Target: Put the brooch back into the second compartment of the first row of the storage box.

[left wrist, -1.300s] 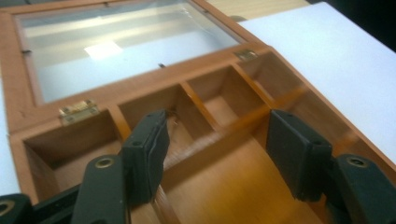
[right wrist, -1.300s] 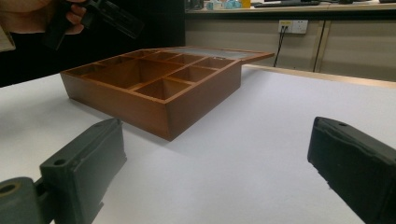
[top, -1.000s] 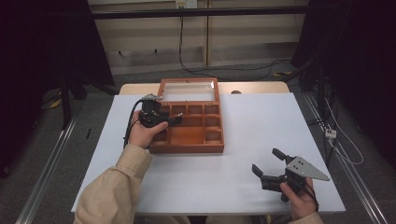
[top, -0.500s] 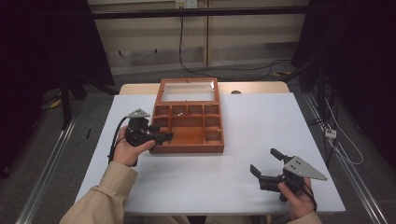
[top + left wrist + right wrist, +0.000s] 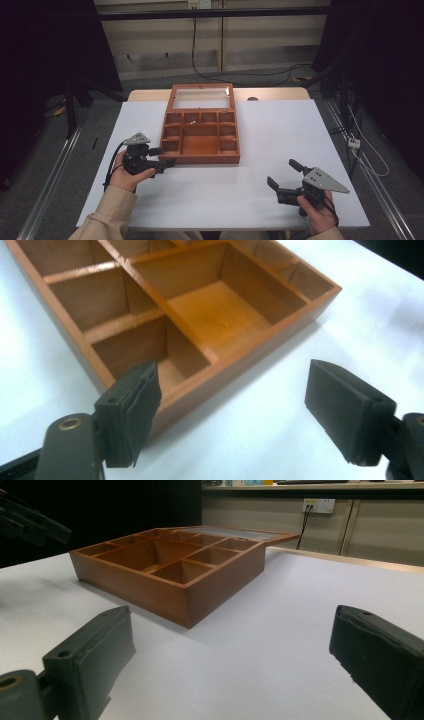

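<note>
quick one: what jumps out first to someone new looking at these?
The wooden compartment box at the middle of the white table, its glass lid folded back flat. The left gripper sits open by its near left corner; the right gripper, open, is at the near right.

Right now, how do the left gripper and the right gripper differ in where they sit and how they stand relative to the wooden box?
The left gripper sits right at the wooden box, by its near left corner; the right gripper rests well away, over bare table near the front right. The left gripper points across toward the box's front wall; the right gripper points from the right side toward the table's middle. Both have open jaws with nothing between them; the left's have just been opening.
</note>
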`<state>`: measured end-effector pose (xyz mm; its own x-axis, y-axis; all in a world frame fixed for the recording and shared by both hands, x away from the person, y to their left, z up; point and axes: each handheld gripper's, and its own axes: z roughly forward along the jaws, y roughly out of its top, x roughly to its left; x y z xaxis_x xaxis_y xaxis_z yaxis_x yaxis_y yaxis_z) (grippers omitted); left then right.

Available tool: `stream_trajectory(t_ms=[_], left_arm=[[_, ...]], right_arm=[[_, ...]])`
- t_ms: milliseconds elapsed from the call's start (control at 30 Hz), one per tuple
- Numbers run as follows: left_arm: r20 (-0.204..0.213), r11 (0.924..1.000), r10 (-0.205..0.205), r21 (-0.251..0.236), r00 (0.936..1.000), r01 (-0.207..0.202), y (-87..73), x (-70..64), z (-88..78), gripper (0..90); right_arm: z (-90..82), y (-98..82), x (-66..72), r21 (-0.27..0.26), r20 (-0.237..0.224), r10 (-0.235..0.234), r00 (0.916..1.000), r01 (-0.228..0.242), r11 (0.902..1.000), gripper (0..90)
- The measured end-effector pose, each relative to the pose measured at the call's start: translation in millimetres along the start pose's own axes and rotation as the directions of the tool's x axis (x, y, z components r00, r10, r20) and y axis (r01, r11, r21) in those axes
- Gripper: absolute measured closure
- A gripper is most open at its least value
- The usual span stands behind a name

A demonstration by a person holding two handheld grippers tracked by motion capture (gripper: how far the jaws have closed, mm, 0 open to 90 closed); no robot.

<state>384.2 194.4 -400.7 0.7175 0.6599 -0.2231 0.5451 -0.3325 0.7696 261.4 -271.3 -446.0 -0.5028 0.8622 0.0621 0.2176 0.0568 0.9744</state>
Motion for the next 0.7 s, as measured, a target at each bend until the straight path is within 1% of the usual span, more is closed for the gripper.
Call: stream_trajectory(t_ms=[167,333,433,500,567,600,633,700], left_arm=[[0.002,0.9996,-0.017,-0.022,0.9999,0.017,-8.9,1.7,-5.9,21.2],[0.001,0.9999,-0.009,-0.006,1.0,0.009,-20.5,2.9,-8.3,21.2],[-0.004,0.9999,-0.013,0.002,0.9999,0.013,-27.8,3.5,-9.0,20.8],[-0.011,0.9999,-0.014,-0.004,0.9998,0.014,-32.2,4.3,-9.7,19.9],[-0.011,0.9998,-0.021,-0.008,0.9997,0.021,-35.6,3.8,-10.5,19.2],[-0.01,0.9998,-0.016,-0.008,0.9998,0.016,-37.0,3.9,-10.9,19.2],[-0.008,0.9997,-0.022,-0.007,0.9997,0.022,-37.8,3.3,-11.3,19.2],[-0.006,0.9998,-0.016,-0.009,0.9999,0.016,-39.6,3.8,-12.0,19.2]], right_arm=[[0.1,0.1,0.4,0.002,0.0,0.0,1.0,0.0,1.0,3.5],[-0.1,0.0,0.4,0.001,0.0,0.001,1.0,-0.001,1.0,3.5],[0.0,-0.1,0.4,0.001,0.0,0.0,1.0,0.0,1.0,3.5],[0.1,-0.2,0.5,0.002,0.0,0.001,1.0,-0.001,1.0,3.5],[0.4,-0.2,0.7,0.003,0.0,-0.001,1.0,0.001,1.0,3.5],[0.6,-0.3,0.8,0.004,-0.001,-0.001,1.0,0.001,1.0,3.5],[0.7,-0.4,0.9,0.005,-0.002,0.0,1.0,0.0,1.0,3.5],[0.8,-0.3,1.0,0.005,-0.003,0.0,1.0,0.0,1.0,3.5]])
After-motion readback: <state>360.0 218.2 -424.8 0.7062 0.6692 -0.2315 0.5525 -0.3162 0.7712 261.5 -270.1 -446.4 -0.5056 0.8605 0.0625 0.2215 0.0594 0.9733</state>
